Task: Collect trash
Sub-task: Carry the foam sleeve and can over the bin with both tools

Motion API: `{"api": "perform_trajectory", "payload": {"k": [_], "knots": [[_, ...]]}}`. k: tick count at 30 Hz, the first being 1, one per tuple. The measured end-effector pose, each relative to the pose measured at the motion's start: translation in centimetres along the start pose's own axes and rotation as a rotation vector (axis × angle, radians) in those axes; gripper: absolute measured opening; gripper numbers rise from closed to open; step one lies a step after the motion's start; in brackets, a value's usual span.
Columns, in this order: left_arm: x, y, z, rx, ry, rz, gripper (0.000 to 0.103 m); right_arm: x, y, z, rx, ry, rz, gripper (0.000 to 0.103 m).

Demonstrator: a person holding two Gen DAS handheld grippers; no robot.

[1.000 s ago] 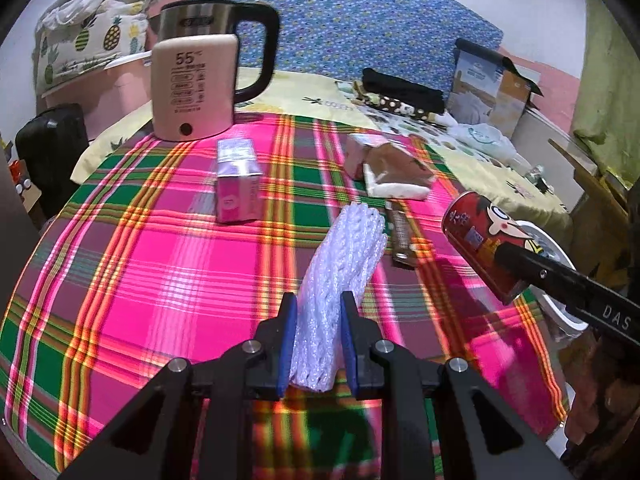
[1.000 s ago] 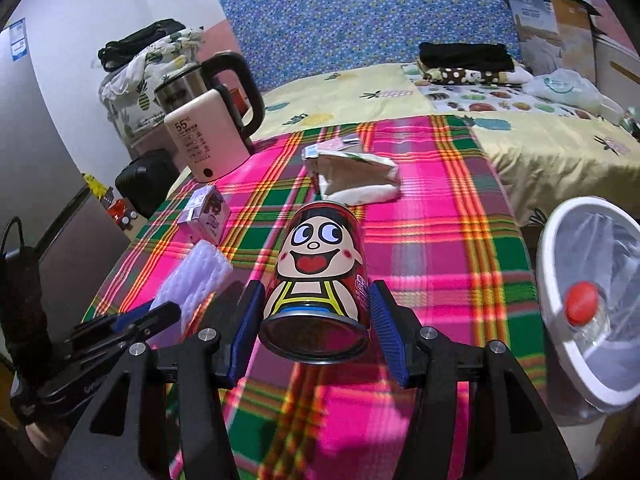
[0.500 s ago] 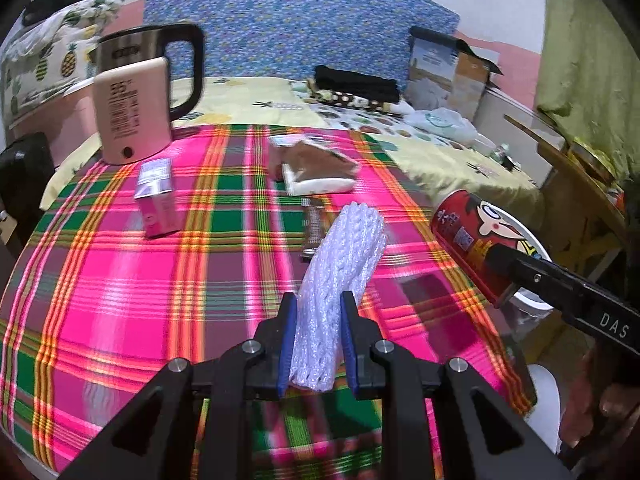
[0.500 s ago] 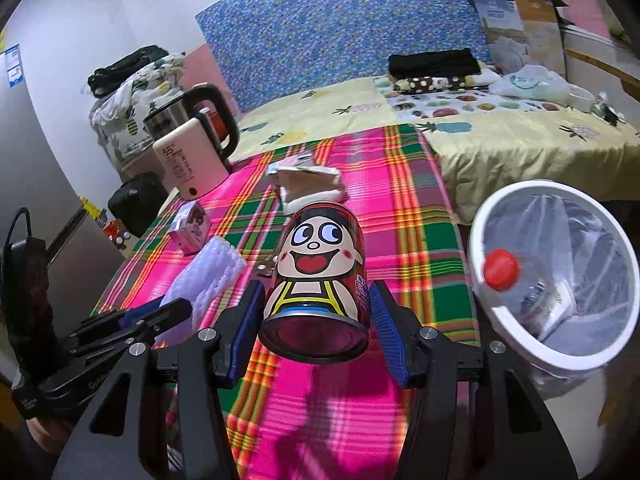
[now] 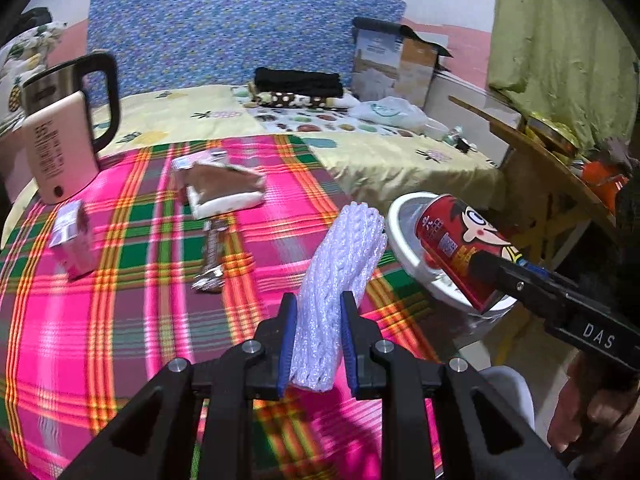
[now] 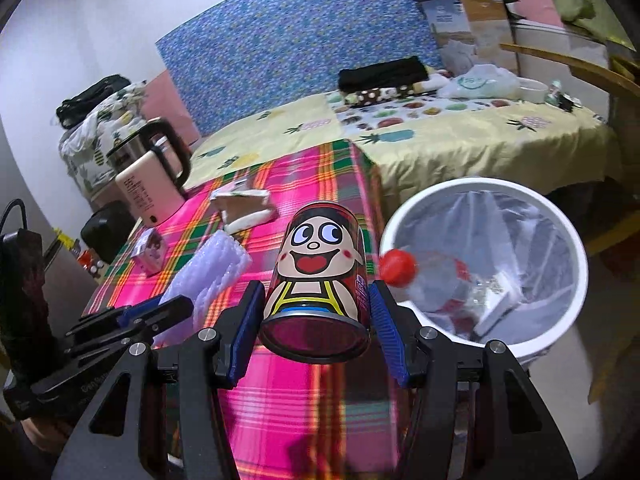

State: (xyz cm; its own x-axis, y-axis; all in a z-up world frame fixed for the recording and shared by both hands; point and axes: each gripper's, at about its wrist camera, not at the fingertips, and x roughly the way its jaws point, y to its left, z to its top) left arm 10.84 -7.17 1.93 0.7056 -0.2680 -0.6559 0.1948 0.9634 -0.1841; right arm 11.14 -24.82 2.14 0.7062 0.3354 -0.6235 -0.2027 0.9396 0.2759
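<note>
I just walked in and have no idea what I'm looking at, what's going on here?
A person is clearing rubbish from the plaid tablecloth using two hand-held grippers. The left gripper is shut on a white foam net sleeve; the right gripper clamps a red cartoon can, beside the white bin, which holds a red-capped bottle.

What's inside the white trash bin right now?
The white trash bin has a clear liner holding a plastic bottle with a red cap and some whitish packaging. Anything beneath them is hidden.
</note>
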Motion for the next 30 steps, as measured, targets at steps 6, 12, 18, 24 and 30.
{"api": "perform_trajectory", "payload": {"k": [6, 12, 18, 24, 30], "knots": [[1.2, -2.4, 0.7, 0.035, 0.009, -0.039, 0.022, -0.9, -1.9, 0.0, 0.028, -0.017, -0.036, 0.055], [2.3, -5.5, 1.5, 0.083, 0.017, -0.083, 0.022, -2.0, -4.8, -0.1, 0.076, -0.037, -0.080, 0.055], [3.5, -8.5, 2.0, 0.127, 0.025, -0.126, 0.022, -2.9, -7.2, -0.2, 0.123, -0.050, -0.127, 0.055], [5.0, -10.8, 2.2, 0.165, 0.049, -0.157, 0.022, -3.3, -9.1, -0.4, 0.161, -0.051, -0.166, 0.055], [6.5, -12.8, 2.2, 0.202, 0.075, -0.184, 0.022, -2.9, -10.4, -0.6, 0.189, -0.035, -0.186, 0.055]]}}
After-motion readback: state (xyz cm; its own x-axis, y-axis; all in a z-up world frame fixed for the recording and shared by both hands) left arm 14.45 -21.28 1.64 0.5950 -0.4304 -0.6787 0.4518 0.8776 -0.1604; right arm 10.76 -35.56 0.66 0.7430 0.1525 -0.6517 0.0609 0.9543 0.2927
